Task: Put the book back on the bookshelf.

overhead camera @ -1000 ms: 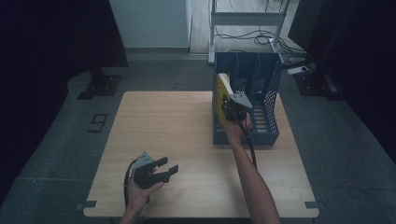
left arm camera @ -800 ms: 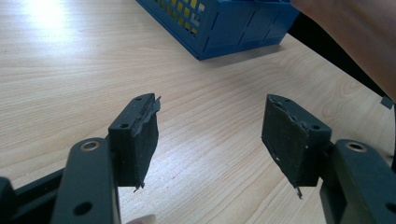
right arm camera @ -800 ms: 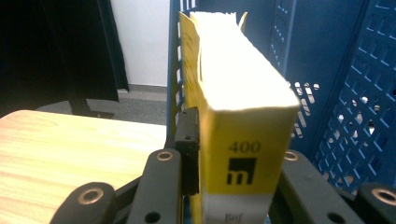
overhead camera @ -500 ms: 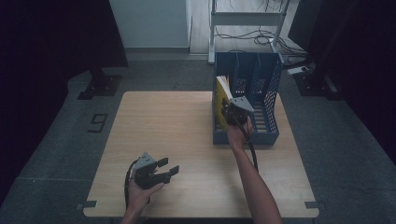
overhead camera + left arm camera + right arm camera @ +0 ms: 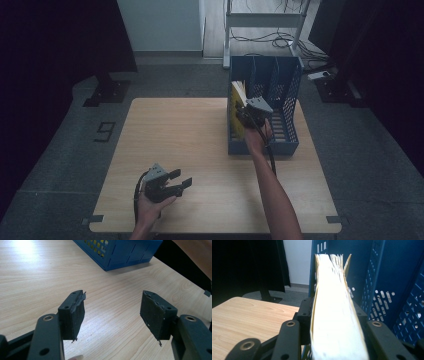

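Observation:
A thick book with yellow covers [image 5: 237,102] stands on edge in the left slot of the blue file rack [image 5: 287,145]. My right gripper [image 5: 248,114] reaches into that slot from the near side. In the right gripper view the book [image 5: 332,290] lies between the jaws of my right gripper [image 5: 334,307], its pages fanning apart at the far end. These jaws have just been opening, and the pads sit close beside the covers. My left gripper [image 5: 181,179] rests low over the near left of the table. It [image 5: 112,312] is open with only bare wood between its pads [image 5: 75,315].
The wooden table [image 5: 190,135] has the rack at its back right corner, with further slots to the right of the book. A shelf frame [image 5: 265,20] and cables stand on the floor behind. Dark curtains hang at both sides.
Hardly anything differs: the right gripper stays at the book in the rack's left slot, and the left hand rests in the same spot.

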A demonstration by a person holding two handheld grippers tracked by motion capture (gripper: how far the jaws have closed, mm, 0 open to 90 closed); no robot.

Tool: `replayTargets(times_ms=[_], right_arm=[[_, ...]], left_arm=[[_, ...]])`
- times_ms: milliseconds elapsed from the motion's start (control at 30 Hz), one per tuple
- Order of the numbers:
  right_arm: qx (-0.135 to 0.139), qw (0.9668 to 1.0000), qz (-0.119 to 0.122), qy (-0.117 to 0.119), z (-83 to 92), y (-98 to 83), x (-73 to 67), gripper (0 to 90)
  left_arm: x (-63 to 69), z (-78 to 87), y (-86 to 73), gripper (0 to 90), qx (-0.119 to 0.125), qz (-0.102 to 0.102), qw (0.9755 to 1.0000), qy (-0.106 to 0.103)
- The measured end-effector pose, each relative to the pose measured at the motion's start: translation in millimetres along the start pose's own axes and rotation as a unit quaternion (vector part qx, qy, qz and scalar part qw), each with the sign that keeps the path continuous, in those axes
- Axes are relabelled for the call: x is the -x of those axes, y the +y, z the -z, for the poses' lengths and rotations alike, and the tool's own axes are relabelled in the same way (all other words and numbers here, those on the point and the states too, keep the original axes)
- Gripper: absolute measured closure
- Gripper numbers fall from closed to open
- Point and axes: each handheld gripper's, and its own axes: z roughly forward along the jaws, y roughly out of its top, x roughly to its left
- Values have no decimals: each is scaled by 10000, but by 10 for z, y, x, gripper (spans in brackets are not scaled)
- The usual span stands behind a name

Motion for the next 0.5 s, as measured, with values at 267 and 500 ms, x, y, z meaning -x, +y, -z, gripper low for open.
replayTargets(times_ms=[267, 500], right_arm=[[-160, 9998, -89, 0, -94, -24, 13, 650], [-240, 9997, -24, -72, -94, -15, 13, 736]], left_arm=[[-3, -8, -4, 357, -47, 10, 10000, -29], [8, -33, -14, 354, -112, -5, 9999, -48]])
